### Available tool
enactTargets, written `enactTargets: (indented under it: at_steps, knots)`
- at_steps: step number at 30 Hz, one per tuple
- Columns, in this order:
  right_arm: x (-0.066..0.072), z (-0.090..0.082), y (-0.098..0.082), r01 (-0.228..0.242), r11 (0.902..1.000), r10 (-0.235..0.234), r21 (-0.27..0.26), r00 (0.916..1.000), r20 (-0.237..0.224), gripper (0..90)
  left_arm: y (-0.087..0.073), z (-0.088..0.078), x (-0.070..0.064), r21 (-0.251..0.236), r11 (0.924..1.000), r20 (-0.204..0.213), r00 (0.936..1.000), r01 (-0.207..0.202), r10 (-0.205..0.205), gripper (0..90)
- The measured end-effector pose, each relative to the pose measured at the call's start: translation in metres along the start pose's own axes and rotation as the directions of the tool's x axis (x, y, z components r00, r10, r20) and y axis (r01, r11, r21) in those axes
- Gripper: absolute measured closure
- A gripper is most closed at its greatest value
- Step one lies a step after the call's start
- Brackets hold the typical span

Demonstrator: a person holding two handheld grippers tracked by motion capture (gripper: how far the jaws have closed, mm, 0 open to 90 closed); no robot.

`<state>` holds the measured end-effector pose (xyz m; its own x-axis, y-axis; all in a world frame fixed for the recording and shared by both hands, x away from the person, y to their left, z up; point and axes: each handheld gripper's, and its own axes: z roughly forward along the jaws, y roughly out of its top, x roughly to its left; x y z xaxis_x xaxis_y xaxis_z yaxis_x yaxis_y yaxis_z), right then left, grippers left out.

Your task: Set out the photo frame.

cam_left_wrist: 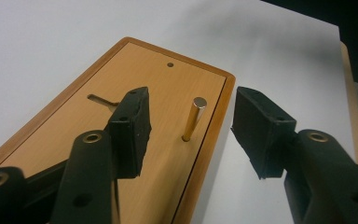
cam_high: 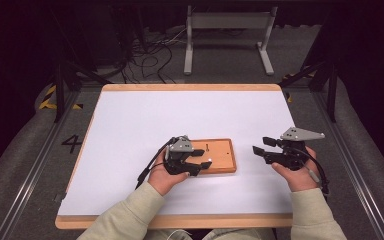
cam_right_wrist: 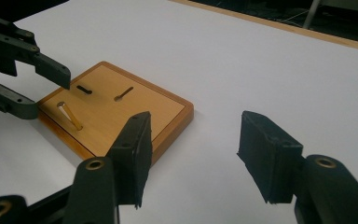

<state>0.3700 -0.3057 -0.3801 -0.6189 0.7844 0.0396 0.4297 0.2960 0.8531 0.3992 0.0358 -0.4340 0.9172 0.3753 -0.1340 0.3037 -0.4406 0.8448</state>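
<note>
A small wooden board [cam_high: 222, 156] lies on the white table top. In the left gripper view a short metal pin [cam_left_wrist: 193, 119] stands upright in the board [cam_left_wrist: 168, 88] near its edge, with a dark slot [cam_left_wrist: 99, 99] and a small hole [cam_left_wrist: 169, 64] beside it. My left gripper [cam_left_wrist: 191, 105] is open, one jaw on each side of the pin without touching it. In the high view the left gripper [cam_high: 205, 158] hangs over the board's left end. My right gripper [cam_high: 259, 146] stands open to the right of the board, holding nothing. The right gripper view shows the pin [cam_right_wrist: 70, 115] and two slots.
The white sheet [cam_high: 180, 115] covers a wood-edged table [cam_high: 190, 87]. Beyond the far edge stand a white metal frame [cam_high: 227, 35] and loose cables [cam_high: 150, 55] on the floor. Dark stands flank the table.
</note>
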Motion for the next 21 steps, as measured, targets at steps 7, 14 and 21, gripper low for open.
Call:
enactTargets:
  at_steps: [7,14,21]
  knots:
    - [-0.001,-0.001,-0.002,-0.004,1.0,0.004,0.004,1.0,-0.002,44.9,-0.002,0.019,-0.001,0.041,0.9987,-0.005,0.9995,-0.03,0.03,53.9]
    - [-0.001,-0.002,-0.005,-0.007,0.9999,0.007,0.009,1.0,0.0,44.9,-0.002,0.028,0.0,0.055,0.9961,-0.028,0.9971,-0.069,0.071,73.9]
    - [0.0,-0.001,-0.005,-0.007,0.9999,0.007,0.009,0.9999,-0.008,44.9,-0.003,0.027,-0.001,0.057,0.9896,-0.006,0.9911,-0.132,0.133,83.7]
